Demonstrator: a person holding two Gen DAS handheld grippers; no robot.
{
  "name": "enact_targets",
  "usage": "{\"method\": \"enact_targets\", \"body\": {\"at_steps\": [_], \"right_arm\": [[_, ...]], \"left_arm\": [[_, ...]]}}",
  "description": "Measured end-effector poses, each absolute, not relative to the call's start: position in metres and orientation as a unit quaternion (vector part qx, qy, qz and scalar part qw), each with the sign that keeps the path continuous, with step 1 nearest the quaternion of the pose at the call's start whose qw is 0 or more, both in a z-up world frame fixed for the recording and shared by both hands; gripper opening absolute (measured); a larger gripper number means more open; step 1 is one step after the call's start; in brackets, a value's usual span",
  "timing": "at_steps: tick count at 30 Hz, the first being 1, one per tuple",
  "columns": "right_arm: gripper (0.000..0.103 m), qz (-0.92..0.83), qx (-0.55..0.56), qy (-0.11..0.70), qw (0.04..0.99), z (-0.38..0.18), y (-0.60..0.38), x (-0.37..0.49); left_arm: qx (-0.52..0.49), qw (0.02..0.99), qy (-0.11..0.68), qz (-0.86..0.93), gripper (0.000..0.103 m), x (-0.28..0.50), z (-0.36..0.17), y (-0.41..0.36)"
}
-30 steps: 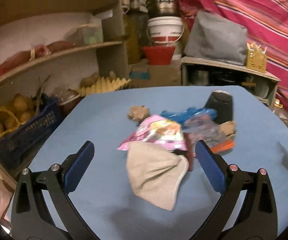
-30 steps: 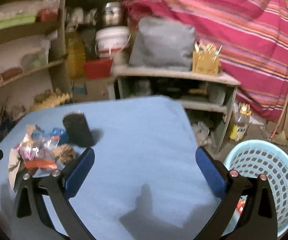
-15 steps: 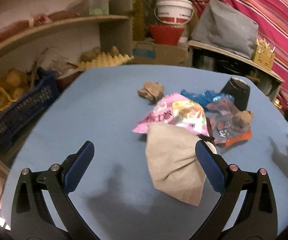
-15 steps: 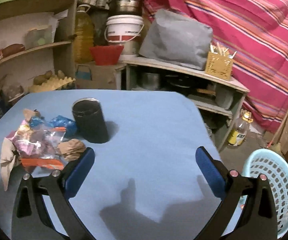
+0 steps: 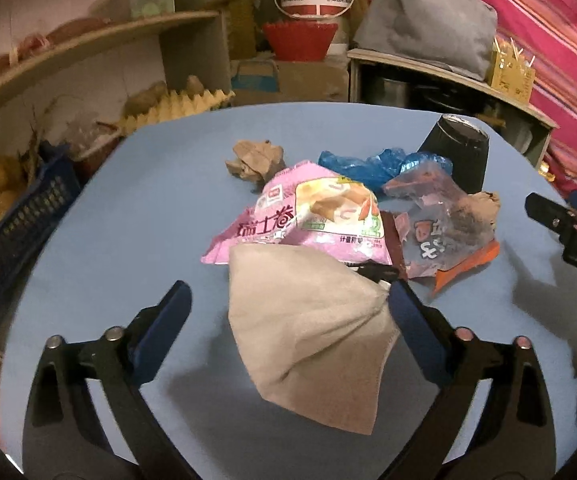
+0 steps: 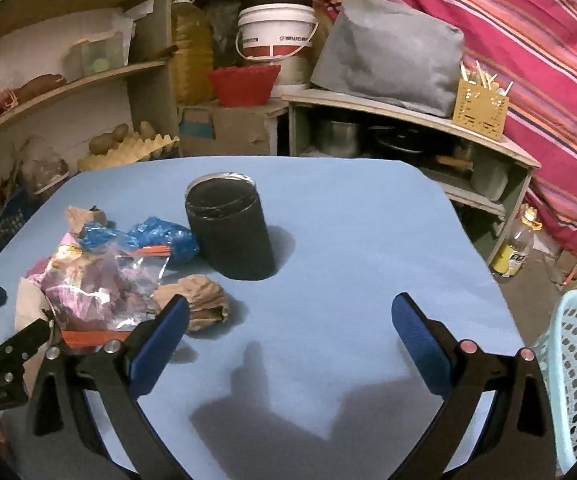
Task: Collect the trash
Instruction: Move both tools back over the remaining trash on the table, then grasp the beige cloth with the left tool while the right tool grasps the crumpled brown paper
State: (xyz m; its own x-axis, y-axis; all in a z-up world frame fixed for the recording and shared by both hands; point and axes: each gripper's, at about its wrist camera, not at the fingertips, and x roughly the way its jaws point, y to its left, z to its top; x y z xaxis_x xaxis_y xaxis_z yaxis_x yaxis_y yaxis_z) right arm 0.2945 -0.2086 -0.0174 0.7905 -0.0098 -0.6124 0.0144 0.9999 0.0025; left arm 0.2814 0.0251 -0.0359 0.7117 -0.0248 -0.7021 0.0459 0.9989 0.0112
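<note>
**Left tongs closing in on the napkin, right tongs wide over bare blue**

Toward the left edge of the surface [image 5: 128,208] lies the trash heap. Nearest the camera is a beige napkin [image 5: 308,328], with a pink wrapper [image 5: 308,216] just behind it and touching it. A brown paper wad [image 5: 254,158] sits farther back, a blue bag [image 5: 368,164] and a clear bag [image 5: 440,216] to the right, and a black cup [image 5: 460,152] upright beyond them.

The left tongs [image 5: 288,308] stand wide around the napkin. Their jaws have just been closing a little; the napkin is between them, the right finger at its edge, the left finger still apart from it. Nothing is gripped yet.

The right tongs [image 6: 288,328] are wide and hold nothing, over bare surface near the front edge, a second crumpled wad [image 6: 204,300] just beside the left finger. A pale basket [image 6: 576,364] stands off the right edge, likely the bin.

Risks, as I judge them: the napkin is limp and flat, so the fingers may slide over it or pinch only a corner and drop it on the way across. A low squeeze could also drag the pink wrapper along and scatter the heap. The cup could tip if the right tongs sweep left.
</note>
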Motion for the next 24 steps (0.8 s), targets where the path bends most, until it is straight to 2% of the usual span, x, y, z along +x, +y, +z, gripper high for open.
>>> {"method": "enact_targets", "body": {"at_steps": [3, 5, 7, 9, 12, 18, 24], "right_arm": [[0.099, 0.003, 0.006, 0.327, 0.945, -0.019, -0.206, 0.297], [0.099, 0.006, 0.005, 0.331, 0.944, -0.021, -0.202, 0.298], [0.099, 0.007, 0.003, 0.336, 0.942, -0.023, -0.198, 0.301], [0.099, 0.010, 0.003, 0.338, 0.941, -0.024, -0.193, 0.303], [0.099, 0.012, -0.001, 0.340, 0.940, -0.025, -0.185, 0.308], [0.099, 0.020, -0.015, 0.353, 0.935, -0.028, -0.166, 0.316], [0.096, 0.013, -0.021, 0.369, 0.929, -0.035, -0.158, 0.326]], "left_arm": [[0.013, 0.923, 0.384, -0.032, 0.077, 0.281, -0.038, 0.027], [0.016, 0.923, 0.381, -0.042, 0.064, 0.279, -0.039, 0.027], [0.023, 0.923, 0.381, -0.053, 0.042, 0.277, -0.038, 0.026], [0.030, 0.923, 0.380, -0.060, 0.028, 0.273, -0.037, 0.024], [0.041, 0.927, 0.369, -0.054, 0.016, 0.267, -0.032, 0.024], [0.000, 0.933, 0.358, -0.042, 0.010, 0.264, -0.019, 0.049], [-0.012, 0.945, 0.327, -0.010, 0.010, 0.263, -0.006, 0.068]]}}
